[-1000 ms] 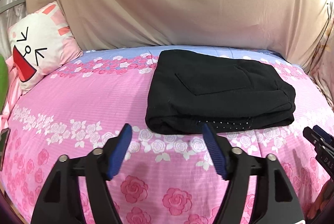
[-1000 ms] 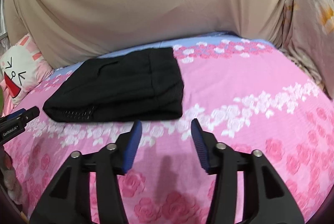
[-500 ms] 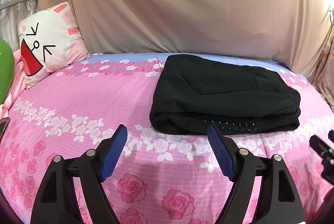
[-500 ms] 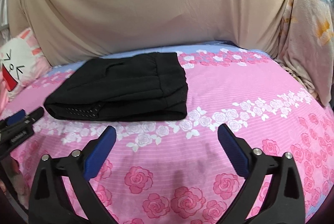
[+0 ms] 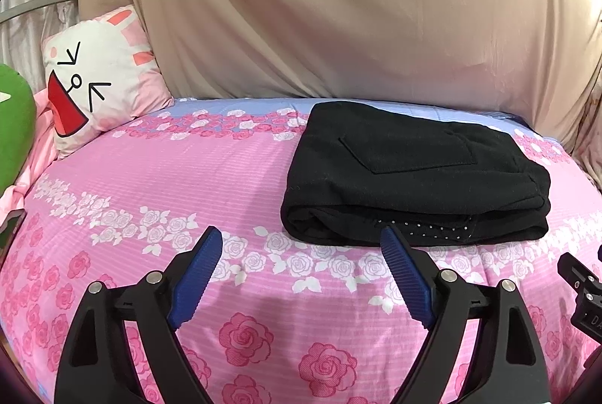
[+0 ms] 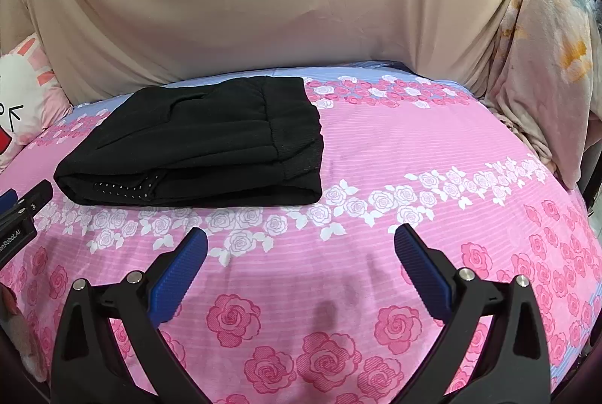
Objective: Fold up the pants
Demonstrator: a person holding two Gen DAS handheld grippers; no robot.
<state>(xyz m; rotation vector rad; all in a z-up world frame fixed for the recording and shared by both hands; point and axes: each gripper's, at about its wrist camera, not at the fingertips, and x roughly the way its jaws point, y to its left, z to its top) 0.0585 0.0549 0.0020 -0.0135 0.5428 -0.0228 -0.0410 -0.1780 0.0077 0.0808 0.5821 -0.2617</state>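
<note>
The black pants lie folded into a thick rectangle on the pink rose bedspread, a back pocket facing up. In the right wrist view the pants sit at centre left with the waistband on the right. My left gripper is open and empty, just in front of the pants' near left corner. My right gripper is open wide and empty, in front of the pants' right end. Each gripper's tip shows at the edge of the other's view.
A white rabbit-face pillow and a green plush stand at the left. A beige sheet hangs behind the bed. A patterned blanket hangs at the right edge. The bedspread stretches right of the pants.
Both grippers have drawn back from the pants and risen a little. The right gripper has opened wider. The pants have not moved.
</note>
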